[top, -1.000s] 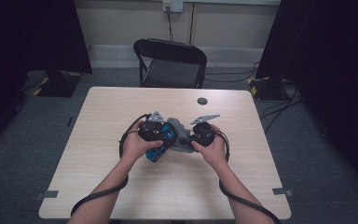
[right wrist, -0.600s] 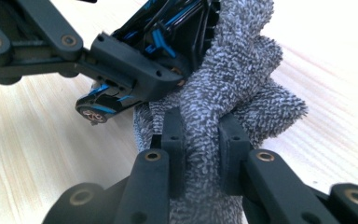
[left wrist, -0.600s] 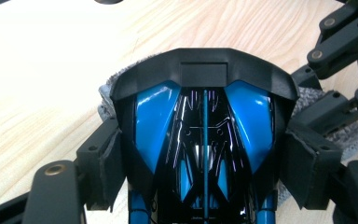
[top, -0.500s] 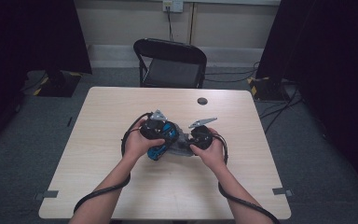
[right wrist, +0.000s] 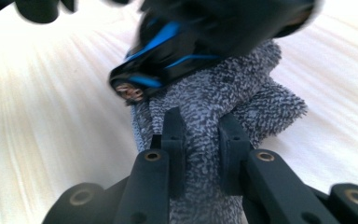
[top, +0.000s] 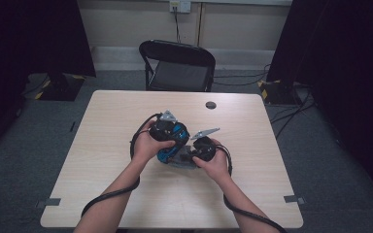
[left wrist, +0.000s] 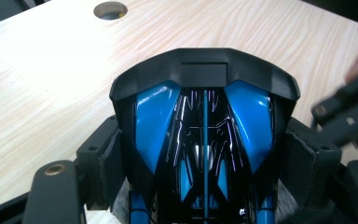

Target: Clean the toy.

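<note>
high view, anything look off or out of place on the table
Nothing stands out. The left gripper clamps a blue and black toy car; the right gripper pinches a bunched grey cloth against it. Table looks unmarked, nothing spilled or broken.

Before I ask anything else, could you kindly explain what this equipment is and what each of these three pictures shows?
No robot here: a person holds a hand-held gripper in each hand, each with two black fingers and its own camera.

The high view looks down on the table from above. There the left gripper and right gripper meet near its middle.

The left gripper view looks along that gripper's fingers, which clamp a blue and black toy car from both sides.

The right gripper view looks along the other pair of fingers, shut on a grey cloth that lies against the car.

A round hole sits near the table's far edge, and a black chair stands beyond.
</note>
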{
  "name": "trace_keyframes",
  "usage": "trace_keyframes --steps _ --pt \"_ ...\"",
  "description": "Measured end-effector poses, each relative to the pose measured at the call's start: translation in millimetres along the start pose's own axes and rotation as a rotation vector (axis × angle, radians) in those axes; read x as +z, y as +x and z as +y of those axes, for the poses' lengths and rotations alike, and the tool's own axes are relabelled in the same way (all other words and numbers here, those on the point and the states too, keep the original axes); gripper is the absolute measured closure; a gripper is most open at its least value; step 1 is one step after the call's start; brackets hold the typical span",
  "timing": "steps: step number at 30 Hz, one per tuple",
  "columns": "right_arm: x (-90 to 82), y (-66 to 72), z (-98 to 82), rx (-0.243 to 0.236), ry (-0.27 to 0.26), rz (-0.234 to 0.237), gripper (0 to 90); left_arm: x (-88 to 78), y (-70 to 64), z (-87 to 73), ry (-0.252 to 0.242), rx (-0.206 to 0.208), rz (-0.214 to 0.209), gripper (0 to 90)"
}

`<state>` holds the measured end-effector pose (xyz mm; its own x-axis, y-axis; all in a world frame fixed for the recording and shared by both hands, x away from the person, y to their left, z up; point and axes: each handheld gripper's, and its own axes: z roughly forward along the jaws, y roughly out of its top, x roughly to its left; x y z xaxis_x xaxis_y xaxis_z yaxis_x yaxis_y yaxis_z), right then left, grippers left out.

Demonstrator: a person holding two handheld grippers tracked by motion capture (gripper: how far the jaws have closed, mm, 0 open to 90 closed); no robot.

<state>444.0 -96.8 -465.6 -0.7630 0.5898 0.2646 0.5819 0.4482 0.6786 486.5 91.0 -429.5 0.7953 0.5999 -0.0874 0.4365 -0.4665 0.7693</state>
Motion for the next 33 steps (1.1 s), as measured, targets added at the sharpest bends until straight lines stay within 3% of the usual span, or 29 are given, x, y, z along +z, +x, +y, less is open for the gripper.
trace_keyframes --steps 13,25,33 --pt "9.3 11.5 -3.7 -0.009 0.011 0.038 75.9 -5.7 7.7 10.2 -0.033 -0.038 0.014 25.4" --pt "14.1 21.3 -14.4 -0.047 0.061 0.075 75.7 -8.2 20.7 12.5 -0.044 -0.074 0.044 25.4" --pt "5.7 14.2 -17.3 -0.051 0.081 0.047 75.3 -24.0 29.7 5.6 -0.029 -0.072 0.074 25.4"
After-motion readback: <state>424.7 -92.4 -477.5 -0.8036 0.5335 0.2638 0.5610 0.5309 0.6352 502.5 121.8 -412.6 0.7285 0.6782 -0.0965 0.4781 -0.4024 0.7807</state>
